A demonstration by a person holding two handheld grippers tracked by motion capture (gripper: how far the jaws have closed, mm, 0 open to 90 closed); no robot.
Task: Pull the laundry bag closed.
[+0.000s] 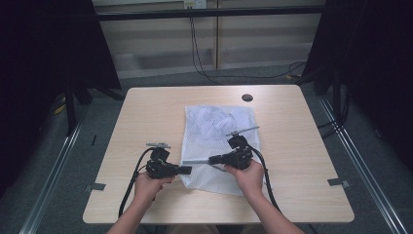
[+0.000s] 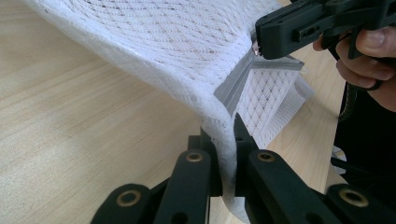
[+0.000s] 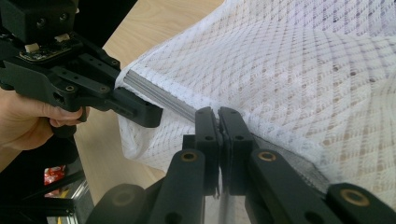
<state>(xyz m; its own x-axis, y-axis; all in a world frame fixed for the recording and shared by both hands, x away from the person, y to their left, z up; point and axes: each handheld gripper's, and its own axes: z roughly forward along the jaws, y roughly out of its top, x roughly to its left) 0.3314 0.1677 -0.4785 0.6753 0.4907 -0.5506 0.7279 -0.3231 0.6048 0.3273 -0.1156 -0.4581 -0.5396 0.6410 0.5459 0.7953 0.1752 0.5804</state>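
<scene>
A white mesh bag lies flat on the middle of the light wooden table, with a paler bundle inside its far end. A grey zipper runs along the bag's near edge. My left gripper is shut on the mesh at the near left corner and lifts that fabric off the table. My right gripper is shut on the zipper a little way along it. In the high view the left gripper and the right gripper point at each other, tips close together.
A small black round cap sits in the tabletop near the far edge. Cables hang and trail on the floor beyond the table. Dark curtains stand at both sides. Bare wood lies left and right of the bag.
</scene>
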